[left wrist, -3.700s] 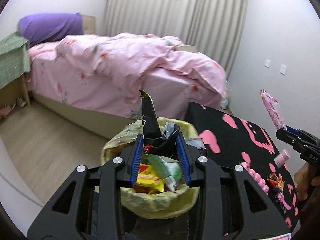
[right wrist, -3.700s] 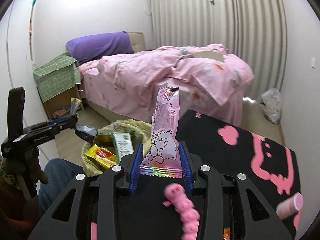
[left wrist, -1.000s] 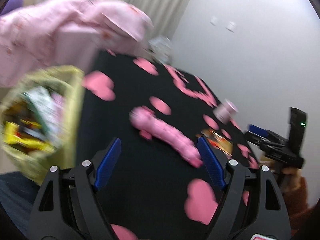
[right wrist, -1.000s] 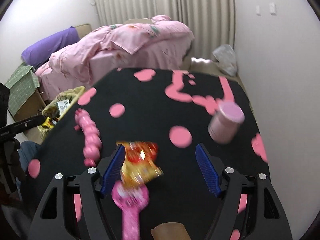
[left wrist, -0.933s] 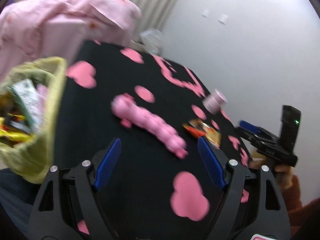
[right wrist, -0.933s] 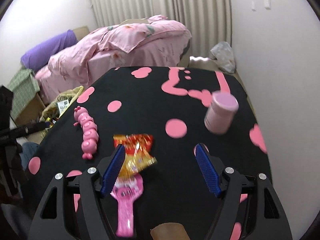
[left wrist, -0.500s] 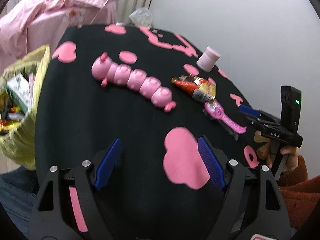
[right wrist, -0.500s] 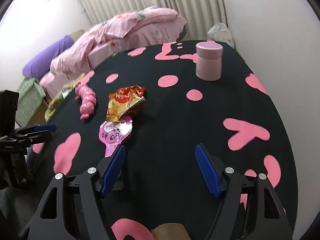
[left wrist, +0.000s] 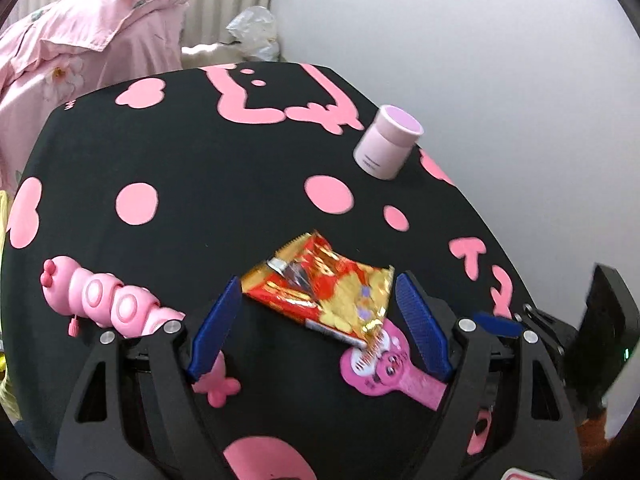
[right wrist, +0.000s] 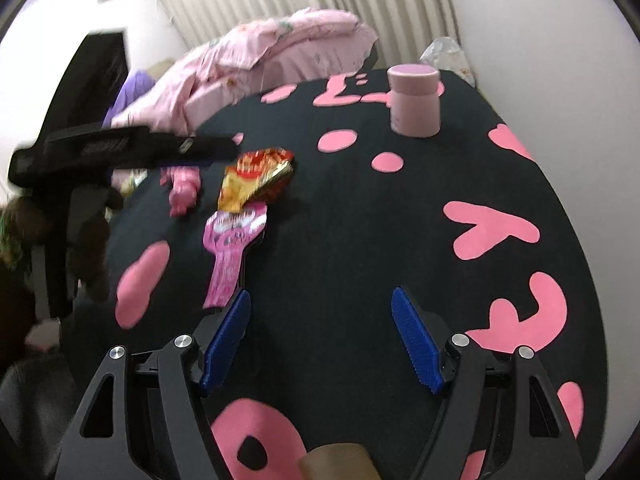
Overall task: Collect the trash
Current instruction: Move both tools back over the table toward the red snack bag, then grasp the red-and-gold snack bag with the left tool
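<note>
A crumpled red-and-gold snack wrapper [left wrist: 320, 284] lies on the black tablecloth with pink shapes [left wrist: 224, 184]. My left gripper [left wrist: 320, 326] is open and straddles the wrapper's near end, with neither pad touching it. A flat pink paddle-shaped wrapper [left wrist: 384, 368] lies partly under the snack wrapper's near corner. In the right wrist view my right gripper [right wrist: 320, 340] is open over bare cloth with nothing between its pads. The pink wrapper [right wrist: 232, 240] lies just ahead of its left pad, and the snack wrapper [right wrist: 256, 176] lies beyond. The left gripper [right wrist: 224, 148] reaches in from the left there.
A pink caterpillar toy [left wrist: 108, 300] lies left of the left gripper. A pink lidded jar [right wrist: 414, 100] stands at the far right of the table, near the white wall. A bed with pink bedding [left wrist: 80, 40] is beyond the table. A brown object [right wrist: 336, 460] shows at the bottom edge.
Both grippers held wrappers over the bin earlier; both are now empty. The left gripper swept across the table to the snack wrapper. The right gripper sank toward the cloth, then stayed.
</note>
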Demonstrator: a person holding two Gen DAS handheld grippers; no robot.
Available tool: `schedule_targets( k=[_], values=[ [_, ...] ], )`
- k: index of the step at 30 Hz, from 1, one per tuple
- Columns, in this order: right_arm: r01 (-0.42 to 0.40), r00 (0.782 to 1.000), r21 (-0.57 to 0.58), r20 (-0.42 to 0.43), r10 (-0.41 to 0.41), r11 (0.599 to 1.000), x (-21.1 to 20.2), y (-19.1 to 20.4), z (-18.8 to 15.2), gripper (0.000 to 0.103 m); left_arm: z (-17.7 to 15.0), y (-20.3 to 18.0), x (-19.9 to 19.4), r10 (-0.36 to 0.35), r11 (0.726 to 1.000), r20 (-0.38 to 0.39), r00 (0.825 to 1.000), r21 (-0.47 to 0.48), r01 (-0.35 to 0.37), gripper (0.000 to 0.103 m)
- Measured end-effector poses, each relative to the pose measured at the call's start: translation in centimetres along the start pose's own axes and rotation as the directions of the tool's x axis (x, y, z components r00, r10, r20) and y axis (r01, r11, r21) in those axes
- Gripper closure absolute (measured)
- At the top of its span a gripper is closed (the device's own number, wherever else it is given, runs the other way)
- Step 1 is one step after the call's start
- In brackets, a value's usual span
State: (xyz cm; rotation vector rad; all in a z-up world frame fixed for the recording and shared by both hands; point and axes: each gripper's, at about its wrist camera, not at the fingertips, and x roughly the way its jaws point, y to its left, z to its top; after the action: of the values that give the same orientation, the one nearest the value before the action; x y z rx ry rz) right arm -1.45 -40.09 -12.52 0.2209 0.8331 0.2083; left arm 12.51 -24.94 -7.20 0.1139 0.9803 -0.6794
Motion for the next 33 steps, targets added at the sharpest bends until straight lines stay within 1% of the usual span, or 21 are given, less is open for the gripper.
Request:
schedule_targets(
  k=[3, 6, 7, 8, 9, 10, 12, 14, 17, 19, 20, 22, 23, 24, 25, 26, 27, 28, 29, 31, 33],
  values=[
    [0.011, 1.000, -0.025, 0.007, -0.011, 1.000, -0.2, 0.1, -0.6, 0.033, -0.2, 1.2, -0.5, 0.046, 0.998, 0.022, 0.999, -0.048, -0.045, 0.028],
    [0.024, 0.999, -0.021, -0.026, -0.025, 0.999, -0.1, 0.2, -0.1, 0.033, -0.7, 1.9, -1.4, 0.078, 0.996, 0.044, 0.996, -0.051, -0.076, 0.027],
    [0.063, 0.997, -0.021, -0.032, -0.063, 0.998, -0.2, 0.5, 0.2, 0.033, -1.0, 2.1, -1.9, 0.082, 0.996, 0.056, 0.995, -0.044, -0.080, 0.027],
    [0.096, 0.995, -0.026, -0.021, -0.097, 0.995, -0.4, 0.9, 0.4, 0.033, -1.3, 2.1, -2.3, 0.085, 0.996, 0.065, 0.994, -0.040, -0.083, 0.028],
    [0.115, 0.993, -0.042, 0.015, -0.114, 0.993, -1.0, 1.6, 0.6, 0.033, -1.5, 2.2, -2.7, 0.088, 0.996, 0.076, 0.993, -0.036, -0.085, 0.027],
    [0.108, 0.994, -0.059, 0.043, -0.105, 0.992, -1.6, 2.3, 0.9, 0.033, -1.8, 2.2, -3.1, 0.094, 0.995, 0.088, 0.992, -0.031, -0.092, 0.027],
    [0.084, 0.995, -0.102, 0.059, -0.078, 0.991, -1.8, 3.7, 1.7, 0.033, -2.3, 2.5, -3.7, 0.111, 0.994, 0.110, 0.988, -0.036, -0.108, 0.027],
    [0.073, 0.996, -0.122, 0.053, -0.067, 0.990, -1.3, 4.3, 2.3, 0.033, -2.5, 2.8, -4.2, 0.110, 0.993, 0.123, 0.986, -0.049, -0.105, 0.027],
    [0.039, 0.999, -0.126, 0.004, -0.039, 0.991, 0.9, 4.9, 3.7, 0.033, -2.6, 3.3, -4.8, 0.116, 0.992, 0.135, 0.984, -0.063, -0.108, 0.027],
    [0.073, 0.996, -0.126, -0.036, -0.078, 0.989, 2.1, 5.0, 4.0, 0.041, -2.6, 3.7, -5.2, 0.123, 0.991, 0.140, 0.983, -0.078, -0.113, 0.027],
    [0.077, 0.995, -0.134, -0.049, -0.084, 0.988, 2.5, 5.2, 4.0, 0.056, -2.5, 3.9, -5.4, 0.120, 0.990, 0.140, 0.983, -0.085, -0.109, 0.028],
    [0.019, 0.997, -0.130, -0.065, -0.028, 0.991, 2.5, 5.2, 3.9, 0.069, -2.5, 4.1, -5.4, 0.105, 0.991, 0.135, 0.985, -0.092, -0.093, 0.028],
    [0.002, 0.997, -0.124, -0.071, -0.011, 0.992, 2.4, 5.0, 3.8, 0.080, -2.5, 4.0, -5.2, 0.087, 0.993, 0.130, 0.988, -0.091, -0.076, 0.028],
    [0.006, 0.997, -0.124, -0.071, -0.015, 0.992, 2.0, 4.8, 3.6, 0.082, -2.4, 3.8, -5.0, 0.071, 0.994, 0.124, 0.990, -0.090, -0.060, 0.028],
    [0.036, 0.997, -0.124, -0.065, -0.045, 0.992, 1.7, 4.4, 3.3, 0.082, -2.3, 3.5, -4.6, 0.041, 0.995, 0.111, 0.993, -0.092, -0.031, 0.027],
    [0.067, 0.995, -0.115, -0.063, -0.074, 0.991, 1.2, 3.7, 2.9, 0.082, -2.0, 3.2, -4.0, -0.003, 0.995, 0.090, 0.996, -0.095, 0.011, 0.027],
    [0.075, 0.995, -0.105, -0.065, -0.082, 0.992, 1.2, 3.4, 2.7, 0.082, -1.7, 2.9, -3.2, -0.051, 0.993, 0.059, 0.997, -0.103, 0.056, 0.024],
    [0.089, 0.993, -0.079, -0.066, -0.094, 0.993, 0.8, 2.5, 2.2, 0.082, -1.5, 2.7, -2.5, -0.074, 0.991, 0.037, 0.997, -0.110, 0.078, 0.020],
    [0.102, 0.992, -0.064, -0.062, -0.106, 0.993, 0.6, 1.9, 2.1, 0.082, -1.2, 2.4, -1.6, -0.093, 0.989, 0.010, 0.996, -0.118, 0.093, 0.020],
    [0.139, 0.989, -0.020, -0.039, -0.140, 0.990, -0.6, 0.4, 1.2, 0.081, -0.5, 1.8, 0.2, -0.086, 0.989, -0.033, 0.996, -0.121, 0.082, 0.020],
    [0.154, 0.988, 0.025, -0.007, -0.153, 0.988, -1.7, -0.9, 0.7, 0.081, 0.1, 1.3, 1.9, -0.071, 0.991, -0.063, 0.995, -0.114, 0.064, 0.020]
  ],
)
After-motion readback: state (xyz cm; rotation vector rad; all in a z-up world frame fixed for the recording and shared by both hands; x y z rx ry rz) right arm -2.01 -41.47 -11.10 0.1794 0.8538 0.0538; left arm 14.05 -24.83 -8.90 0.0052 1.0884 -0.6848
